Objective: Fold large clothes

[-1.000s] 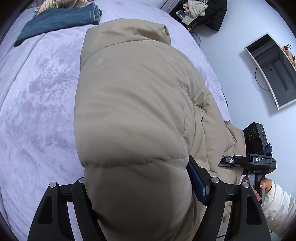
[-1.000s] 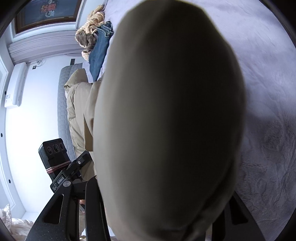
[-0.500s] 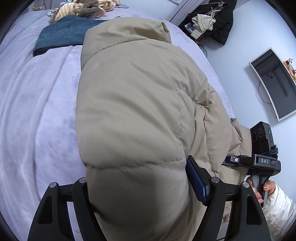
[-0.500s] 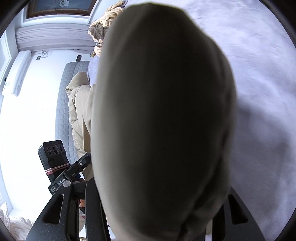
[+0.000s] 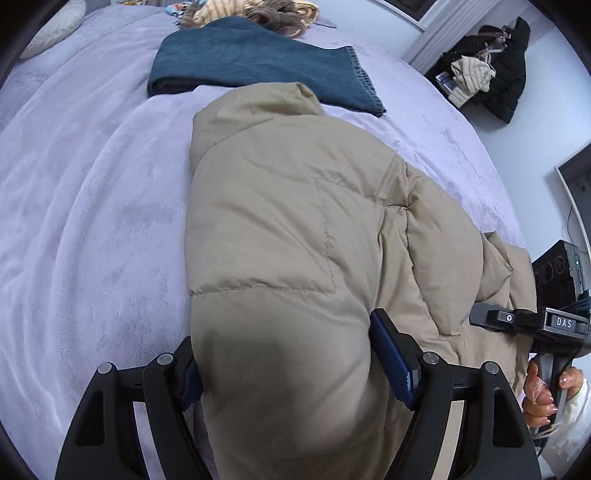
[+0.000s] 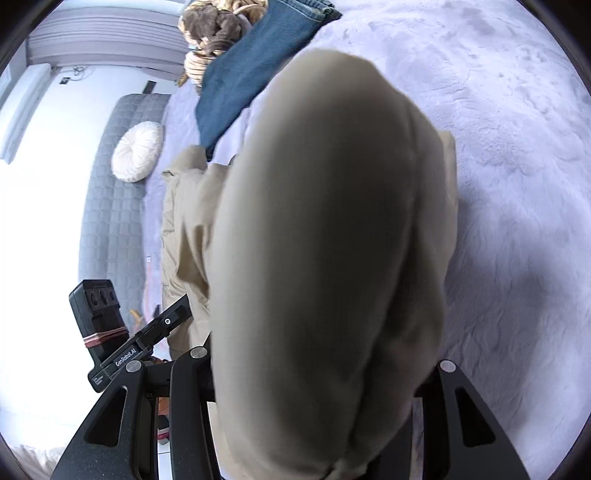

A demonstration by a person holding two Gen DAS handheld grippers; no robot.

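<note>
The beige puffer jacket (image 5: 295, 240) lies lengthwise on the lilac bedspread (image 5: 92, 221), its thick padded bulk running from my claws up toward twelve o'clock, where its far end nearly meets the folded blue jeans (image 5: 258, 62).

My left claw (image 5: 291, 369) has a fat roll of the jacket between its blue-padded fingers (image 5: 391, 358). Its jaws are spreading at this moment, set wide, with the padding filling the whole gap and both pads touching the cloth.

My right claw (image 6: 321, 387) has the other thick edge of the jacket (image 6: 325, 240) bulging up between its black fingers; the cloth hides the fingertips, so I cannot see the pads, but the jaws stand about half apart with the jacket packed between them.

From the left wrist view, my right hand (image 5: 543, 391) grips its handle at four o'clock, beside the jacket. From the right wrist view, my left claw's body (image 6: 147, 339) sits at eight o'clock.

Beyond the jeans, at twelve o'clock, is a heap of striped and brown clothes (image 5: 251, 9). A round white cushion (image 6: 137, 151) leans on the grey quilted headboard (image 6: 110, 229) at ten o'clock in the right view. Dark coats (image 5: 495, 70) hang at two o'clock in the left view.
</note>
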